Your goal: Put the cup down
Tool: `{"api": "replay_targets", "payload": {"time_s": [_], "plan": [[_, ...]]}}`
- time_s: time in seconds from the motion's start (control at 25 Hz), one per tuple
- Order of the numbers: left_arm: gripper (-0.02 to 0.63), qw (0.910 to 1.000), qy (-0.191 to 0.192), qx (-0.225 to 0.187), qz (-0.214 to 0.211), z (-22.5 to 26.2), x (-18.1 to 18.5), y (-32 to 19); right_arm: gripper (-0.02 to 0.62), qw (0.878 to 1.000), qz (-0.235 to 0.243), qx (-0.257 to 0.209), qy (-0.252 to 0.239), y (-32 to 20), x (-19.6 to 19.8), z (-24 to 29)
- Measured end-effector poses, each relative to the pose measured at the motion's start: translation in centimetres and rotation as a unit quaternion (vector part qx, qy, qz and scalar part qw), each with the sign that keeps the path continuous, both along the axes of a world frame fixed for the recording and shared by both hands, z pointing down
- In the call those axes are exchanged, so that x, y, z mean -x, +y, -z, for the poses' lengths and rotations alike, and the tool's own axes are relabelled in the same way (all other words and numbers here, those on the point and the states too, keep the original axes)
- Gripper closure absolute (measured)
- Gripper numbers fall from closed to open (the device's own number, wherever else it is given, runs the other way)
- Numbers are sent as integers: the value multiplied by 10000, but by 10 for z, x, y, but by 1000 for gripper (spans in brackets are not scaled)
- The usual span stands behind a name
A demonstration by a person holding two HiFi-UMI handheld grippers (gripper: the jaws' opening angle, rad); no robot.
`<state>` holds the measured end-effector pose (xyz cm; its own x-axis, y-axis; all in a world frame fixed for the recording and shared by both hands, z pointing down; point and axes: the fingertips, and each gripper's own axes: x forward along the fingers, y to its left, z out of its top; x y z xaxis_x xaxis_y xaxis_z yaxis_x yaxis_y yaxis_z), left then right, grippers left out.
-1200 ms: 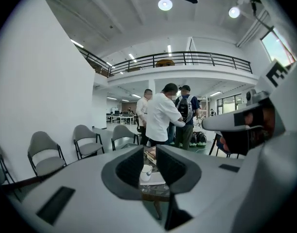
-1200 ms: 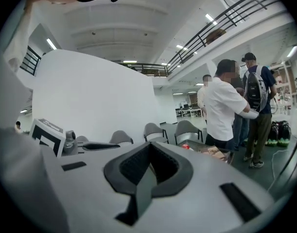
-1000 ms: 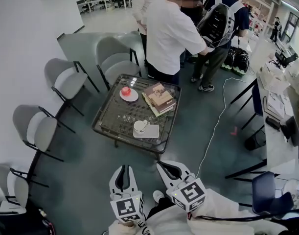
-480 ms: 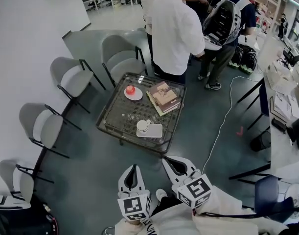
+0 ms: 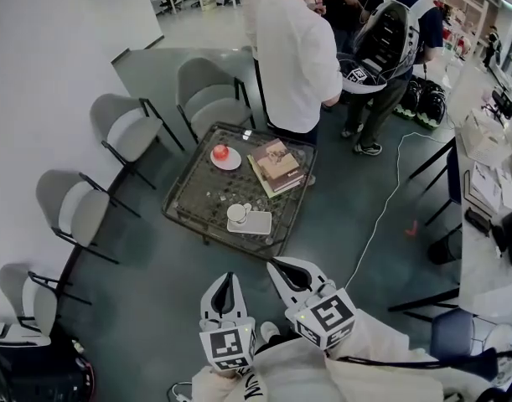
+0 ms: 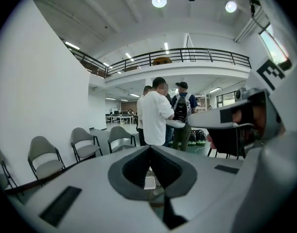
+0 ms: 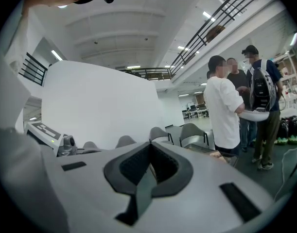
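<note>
Finishing closing the left claw (image 5: 228, 276) fully on nothing, slightly parted a second ago; keeping the right claw (image 5: 272, 264) clenched and empty too. Leaving the cup (image 5: 237, 213) sitting on the tray (image 5: 257, 223) on the glass counter (image 5: 201, 199), well apart from both; probably wrapping the task up.

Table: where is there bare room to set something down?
The left half of the table, between the plate and the cup, looks bare. The right side is crowded with books and a tray.
</note>
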<state>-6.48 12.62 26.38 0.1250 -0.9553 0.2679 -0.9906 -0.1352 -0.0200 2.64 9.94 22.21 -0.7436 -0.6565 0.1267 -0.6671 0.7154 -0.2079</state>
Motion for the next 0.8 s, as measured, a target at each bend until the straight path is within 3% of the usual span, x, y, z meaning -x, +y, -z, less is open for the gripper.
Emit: {"api": "replay_targets", "payload": {"time_s": [0.8], "plan": [[595,10000,-71,-11,35,3,-5,-10,589,9999,-57,-50,73,-11,-12,-2]]}}
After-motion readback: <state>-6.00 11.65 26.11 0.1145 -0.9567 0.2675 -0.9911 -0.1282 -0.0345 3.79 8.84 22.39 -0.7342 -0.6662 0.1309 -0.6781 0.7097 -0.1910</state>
